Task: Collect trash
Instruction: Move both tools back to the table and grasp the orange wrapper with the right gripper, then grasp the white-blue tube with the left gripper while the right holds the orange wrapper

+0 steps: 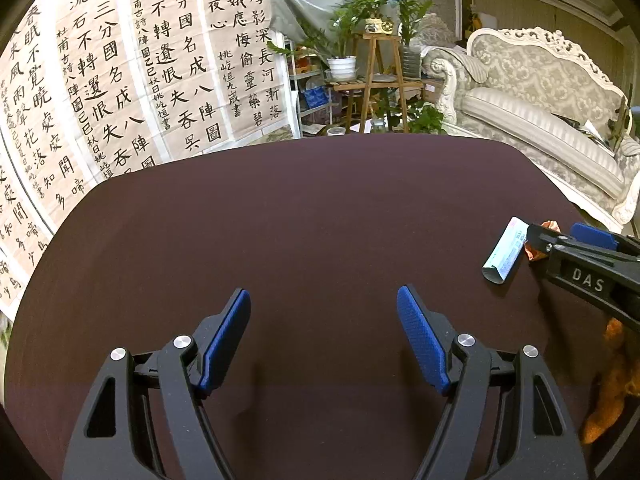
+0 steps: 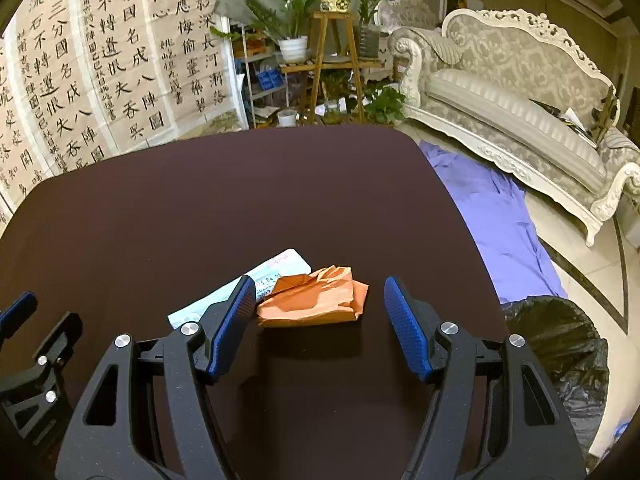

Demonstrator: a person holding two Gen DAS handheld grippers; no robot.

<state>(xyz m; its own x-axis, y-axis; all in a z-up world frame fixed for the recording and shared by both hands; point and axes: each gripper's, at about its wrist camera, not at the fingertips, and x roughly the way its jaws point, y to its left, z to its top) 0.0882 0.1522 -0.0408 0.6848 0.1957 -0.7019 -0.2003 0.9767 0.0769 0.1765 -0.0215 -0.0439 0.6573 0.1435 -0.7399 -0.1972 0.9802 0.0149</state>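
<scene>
Right gripper (image 2: 320,300) hovering with fingers (image 2: 236,312) spread apart, bracketing crumpled orange paper (image 2: 316,298) lying on dark bench (image 2: 240,200) toward its right edge. Folded white wrapper (image 2: 280,266) lying touching the paper's left side. Left gripper (image 1: 324,320) holding fingers wide apart over bare bench. Black-lined bin (image 2: 560,344) sitting beyond right edge.

Left gripper (image 1: 324,312) hovered level with jaws spread wide, nothing between them; right gripper (image 2: 320,300) likewise spread, angled downward.
</scene>
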